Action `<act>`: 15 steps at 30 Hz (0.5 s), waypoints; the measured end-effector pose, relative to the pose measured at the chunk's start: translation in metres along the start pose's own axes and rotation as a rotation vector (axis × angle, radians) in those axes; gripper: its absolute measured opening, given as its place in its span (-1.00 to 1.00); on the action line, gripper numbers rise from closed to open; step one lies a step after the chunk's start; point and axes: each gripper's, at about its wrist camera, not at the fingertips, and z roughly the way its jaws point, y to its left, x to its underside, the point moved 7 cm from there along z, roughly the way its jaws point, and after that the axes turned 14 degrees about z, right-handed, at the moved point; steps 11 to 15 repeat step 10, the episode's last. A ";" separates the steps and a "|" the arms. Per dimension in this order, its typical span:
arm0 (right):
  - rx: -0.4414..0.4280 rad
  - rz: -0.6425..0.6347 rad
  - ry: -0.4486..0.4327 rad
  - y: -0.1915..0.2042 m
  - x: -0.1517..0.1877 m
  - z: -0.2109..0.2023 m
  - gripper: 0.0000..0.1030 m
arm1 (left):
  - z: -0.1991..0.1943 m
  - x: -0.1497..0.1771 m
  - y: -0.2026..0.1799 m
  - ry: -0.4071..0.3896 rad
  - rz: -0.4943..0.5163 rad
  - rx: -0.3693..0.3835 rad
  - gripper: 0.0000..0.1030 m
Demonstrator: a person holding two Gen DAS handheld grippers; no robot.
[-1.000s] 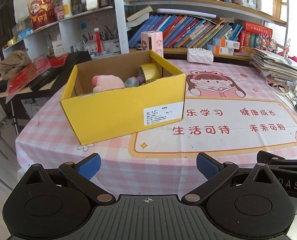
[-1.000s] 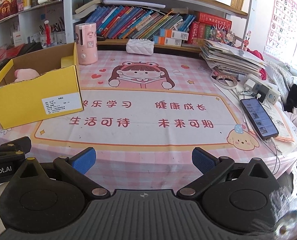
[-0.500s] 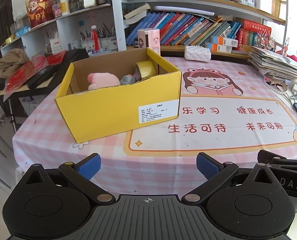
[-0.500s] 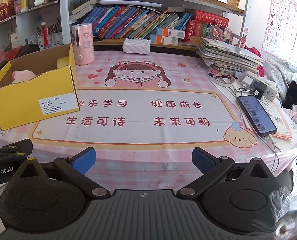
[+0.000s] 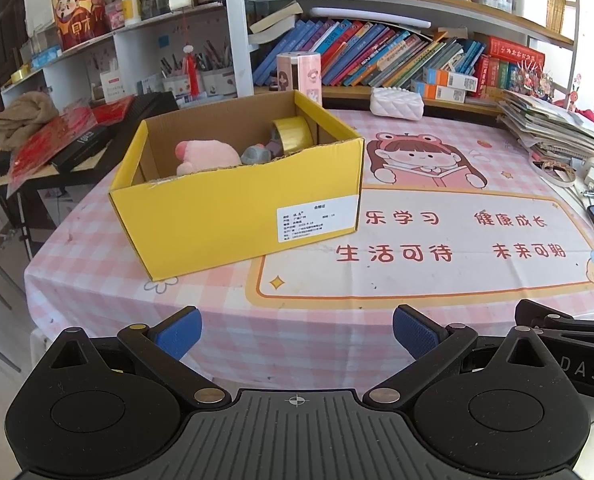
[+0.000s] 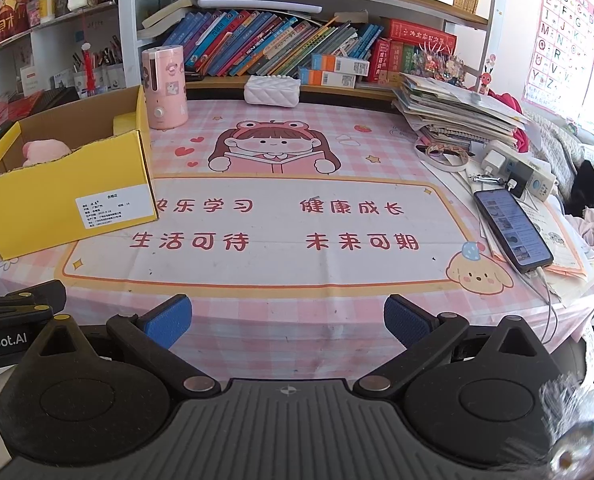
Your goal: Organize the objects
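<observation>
While both grippers' fingers gape wide, empty, yellow box [image 5: 233, 216] holds perhaps three items

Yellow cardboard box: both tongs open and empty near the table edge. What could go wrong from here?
1. The yellow cardboard box already holds a pink plush toy and a yellow tape roll; dropping more in may bump them.
2. The black smartphone with its white charging cable lies near the right tongs; a sweep could snag it.
3. The left tongs could shove the light box sideways.
</observation>
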 end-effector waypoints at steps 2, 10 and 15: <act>0.000 0.000 0.000 0.000 0.000 0.000 1.00 | 0.000 0.000 0.000 0.002 -0.004 0.003 0.99; 0.001 0.000 0.000 0.000 0.000 0.000 1.00 | 0.002 -0.002 0.002 0.002 0.000 -0.002 0.99; 0.001 0.000 0.000 0.000 0.000 0.000 1.00 | 0.002 -0.002 0.002 0.002 0.000 -0.002 0.99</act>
